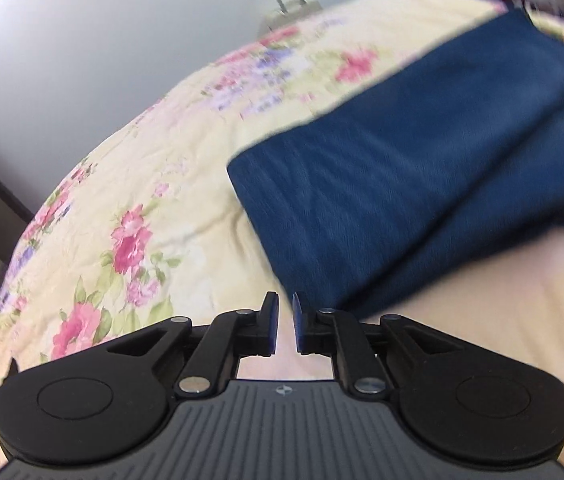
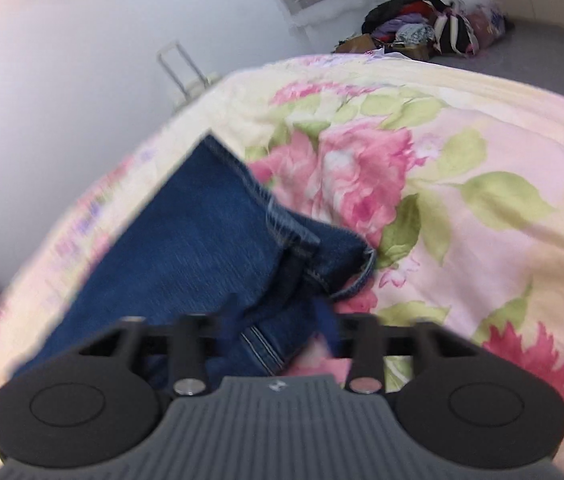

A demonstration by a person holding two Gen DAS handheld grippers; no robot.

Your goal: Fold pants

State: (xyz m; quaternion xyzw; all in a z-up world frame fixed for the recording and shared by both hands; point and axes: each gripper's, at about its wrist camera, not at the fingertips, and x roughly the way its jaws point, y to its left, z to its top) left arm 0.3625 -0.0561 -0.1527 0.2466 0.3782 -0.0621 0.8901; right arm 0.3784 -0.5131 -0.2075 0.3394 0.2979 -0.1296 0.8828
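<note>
1. 2 grippers work over a bed [image 1: 170, 200] with a floral cover. The blue denim pants [image 1: 422, 184] lie on it, to the right of the left gripper [image 1: 285, 326].
2. Left gripper: its jaws stand nearly together with a narrow gap, nothing between them; it hangs just beside the near edge of the cloth, not touching it.
3. Right gripper [image 2: 282, 330]: spread wide, with a bunched part of the pants [image 2: 202, 248] between its fingers. Motion blur hides whether the pads touch the cloth, so no grasp can be claimed.
4. In the right wrist view the stitched hem lies at the far end and a crumpled, seamed section sits close to the gripper; the fabric there is not flat.
5. Step in hand, as judged: taking hold of the bunched end for a fold. To do it well, both layers should be pinched at the seam, the wrinkle drawn out, and the left gripper should take the matching edge so the fold stays square.
6. Surroundings: a suitcase [image 2: 186, 76] with raised handle stands by the wall beyond the bed, and a clothes pile [image 2: 426, 24] lies on the floor. Neither obstructs; the soft cover may drag with the cloth.
</note>
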